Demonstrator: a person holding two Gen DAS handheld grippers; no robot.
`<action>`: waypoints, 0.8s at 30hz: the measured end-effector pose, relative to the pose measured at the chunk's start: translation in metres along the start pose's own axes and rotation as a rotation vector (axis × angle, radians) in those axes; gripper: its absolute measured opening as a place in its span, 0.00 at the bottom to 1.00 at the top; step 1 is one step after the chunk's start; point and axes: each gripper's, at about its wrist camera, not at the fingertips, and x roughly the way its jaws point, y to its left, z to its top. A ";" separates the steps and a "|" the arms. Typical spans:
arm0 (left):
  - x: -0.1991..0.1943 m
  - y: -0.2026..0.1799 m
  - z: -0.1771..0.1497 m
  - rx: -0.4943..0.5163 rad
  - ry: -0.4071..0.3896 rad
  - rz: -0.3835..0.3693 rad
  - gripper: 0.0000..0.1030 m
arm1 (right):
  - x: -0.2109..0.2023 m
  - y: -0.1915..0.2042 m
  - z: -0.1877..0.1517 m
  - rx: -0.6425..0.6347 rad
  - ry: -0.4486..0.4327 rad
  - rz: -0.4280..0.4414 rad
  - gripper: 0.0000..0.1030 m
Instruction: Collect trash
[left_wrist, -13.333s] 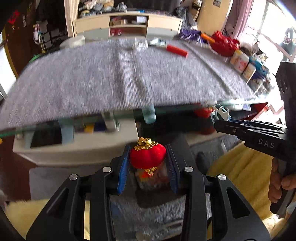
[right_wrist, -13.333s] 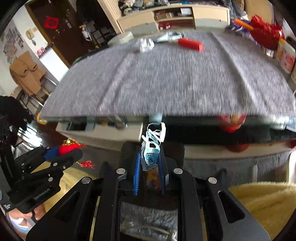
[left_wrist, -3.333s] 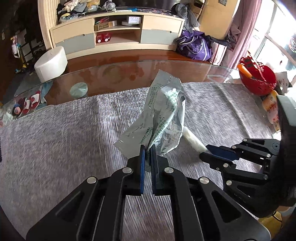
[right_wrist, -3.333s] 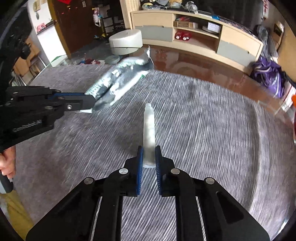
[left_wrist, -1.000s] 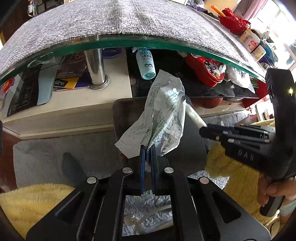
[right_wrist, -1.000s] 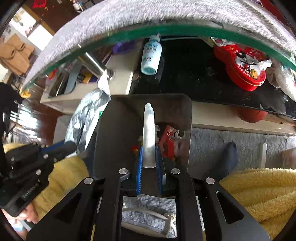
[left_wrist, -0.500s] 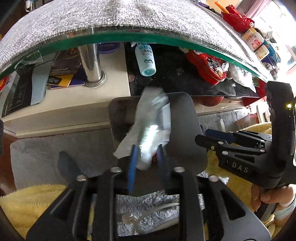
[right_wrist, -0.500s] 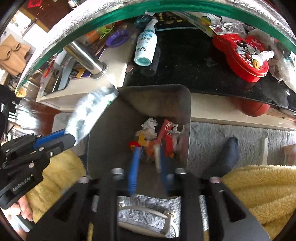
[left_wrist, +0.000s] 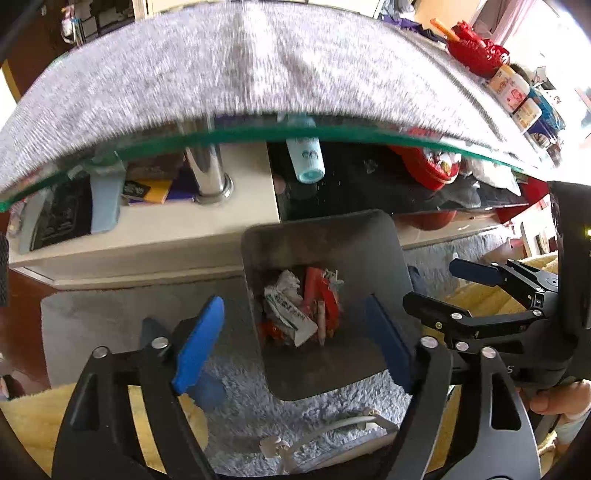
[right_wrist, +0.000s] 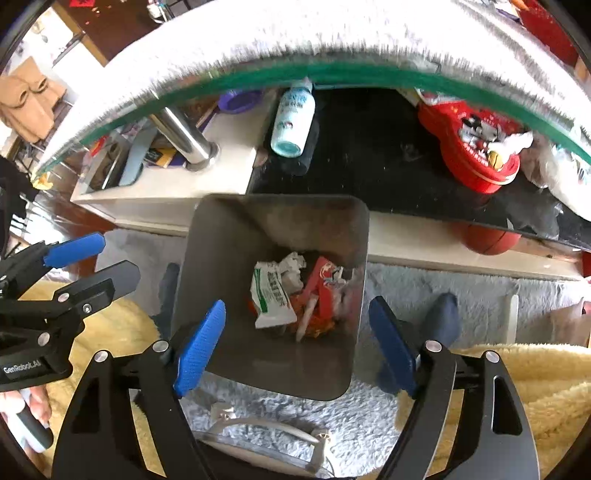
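A grey metal trash bin (left_wrist: 373, 236) stands on the floor rug below the table edge; it also shows in the right wrist view (right_wrist: 229, 236). Inside lie the crumpled white-and-green foil wrapper (left_wrist: 290, 310) (right_wrist: 271, 295), the pale plastic tube (right_wrist: 304, 321) and red scraps (left_wrist: 325, 291). My left gripper (left_wrist: 295, 343) is open and empty just above the bin. My right gripper (right_wrist: 299, 343) is open and empty over the bin too, and shows in the left wrist view (left_wrist: 443, 284) at the right.
The glass table with a grey cloth (left_wrist: 258, 62) overhangs the bin. Under it are a white-blue bottle (right_wrist: 293, 118), a red tin (right_wrist: 476, 147), a chrome leg (left_wrist: 207, 170) and books. A yellow fleece (right_wrist: 535, 387) and a white cable (left_wrist: 332, 424) lie near.
Both grippers have opened wide. The foil wrapper has dropped from my left gripper and the tube from my right; both now lie in the bin.
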 end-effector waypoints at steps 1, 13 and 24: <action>-0.007 -0.001 0.002 0.004 -0.017 0.003 0.75 | -0.006 0.001 0.002 -0.002 -0.015 -0.002 0.80; -0.121 -0.008 0.025 0.011 -0.320 0.105 0.87 | -0.115 0.018 0.023 -0.017 -0.315 -0.086 0.90; -0.212 -0.023 0.030 0.012 -0.582 0.169 0.92 | -0.227 0.023 0.026 -0.010 -0.641 -0.153 0.96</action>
